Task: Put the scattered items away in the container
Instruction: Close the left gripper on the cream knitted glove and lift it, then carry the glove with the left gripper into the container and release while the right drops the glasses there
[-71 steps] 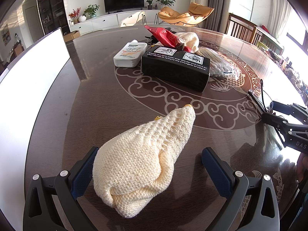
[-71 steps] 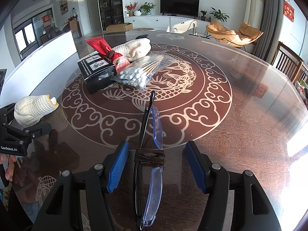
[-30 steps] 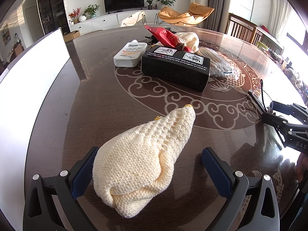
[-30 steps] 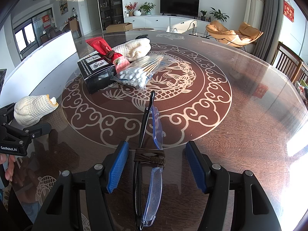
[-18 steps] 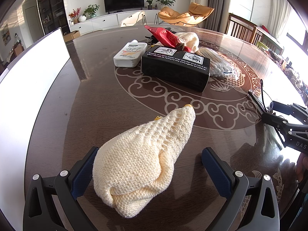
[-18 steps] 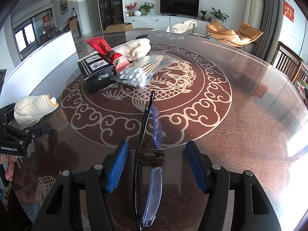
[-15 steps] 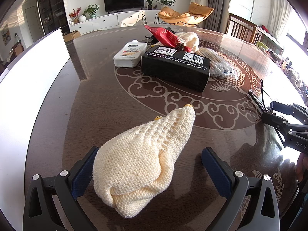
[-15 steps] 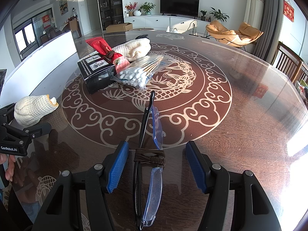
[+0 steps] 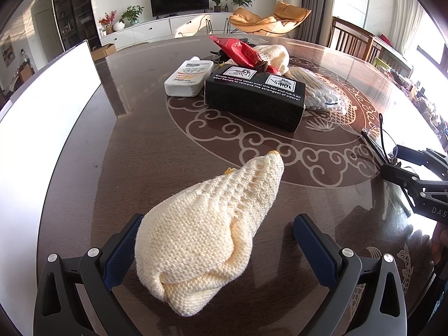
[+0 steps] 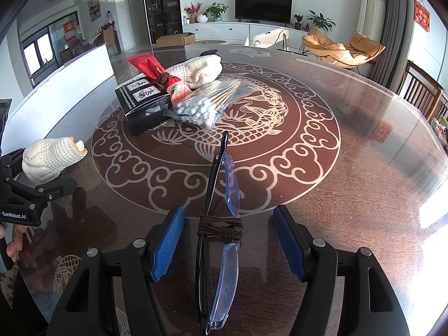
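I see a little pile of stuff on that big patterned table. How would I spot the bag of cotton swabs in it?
Find the round table with the fish medallion; the pile sits at the medallion's far left edge. The bag of cotton swabs leans against the black box, below the red packet. It alone is clear plastic, showing white tips on wooden sticks.

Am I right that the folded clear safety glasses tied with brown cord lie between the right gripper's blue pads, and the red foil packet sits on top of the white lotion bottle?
Not quite. The folded clear safety glasses do lie between the opening right gripper's pads, untouched. But the red foil packet rests on the black cardboard box, not the white lotion bottle, which lies beside the box. The left wrist view shows this.
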{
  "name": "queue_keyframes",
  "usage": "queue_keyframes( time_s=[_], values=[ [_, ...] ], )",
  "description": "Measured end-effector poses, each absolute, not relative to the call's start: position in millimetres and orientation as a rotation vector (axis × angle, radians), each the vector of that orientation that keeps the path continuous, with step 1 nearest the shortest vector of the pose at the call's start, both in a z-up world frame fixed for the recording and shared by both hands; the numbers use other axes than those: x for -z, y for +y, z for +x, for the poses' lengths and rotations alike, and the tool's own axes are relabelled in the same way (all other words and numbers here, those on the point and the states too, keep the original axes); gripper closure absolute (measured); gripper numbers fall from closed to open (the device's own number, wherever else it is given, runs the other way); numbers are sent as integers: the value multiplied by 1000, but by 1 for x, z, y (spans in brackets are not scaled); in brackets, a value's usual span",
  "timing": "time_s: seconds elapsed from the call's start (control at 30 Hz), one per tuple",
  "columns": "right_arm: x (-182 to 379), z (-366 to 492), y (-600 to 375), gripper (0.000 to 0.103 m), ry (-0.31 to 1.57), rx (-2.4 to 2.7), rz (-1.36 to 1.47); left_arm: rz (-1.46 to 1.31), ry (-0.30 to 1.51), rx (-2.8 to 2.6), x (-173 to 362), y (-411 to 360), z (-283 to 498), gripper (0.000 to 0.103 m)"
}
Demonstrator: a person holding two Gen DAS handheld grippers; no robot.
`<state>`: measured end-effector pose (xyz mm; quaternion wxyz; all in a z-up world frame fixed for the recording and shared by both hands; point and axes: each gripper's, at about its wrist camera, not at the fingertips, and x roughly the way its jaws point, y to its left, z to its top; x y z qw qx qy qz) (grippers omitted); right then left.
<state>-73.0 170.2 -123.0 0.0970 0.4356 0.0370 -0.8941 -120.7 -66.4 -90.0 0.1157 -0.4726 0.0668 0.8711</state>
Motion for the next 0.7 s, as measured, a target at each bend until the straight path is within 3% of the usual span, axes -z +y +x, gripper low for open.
queue_keyframes(
  time_s=[0.03,0.07,0.1,0.13,0.2,0.47,0.7],
  values=[
    [122,-71,171,41,107,2643,1287,-1394,199,-2546,89,-67,-122,2],
    [121,-68,172,51,120,2642,1286,-1381,194,-2555,87,-69,-120,12],
    [120,-65,172,76,131,2638,1287,-1366,187,-2569,82,-71,-117,46],
    [119,-61,175,76,106,2619,1294,-1366,149,-2553,79,-75,-116,60],
    [119,-54,179,76,34,2584,1306,-1374,34,-2528,74,-84,-112,61],
    [106,-33,164,76,-103,2489,1275,-1344,-102,-2575,64,-83,-59,61],
    [74,-36,96,76,-24,2374,1201,-1221,-197,-2660,3,-124,-30,61]
  ],
)
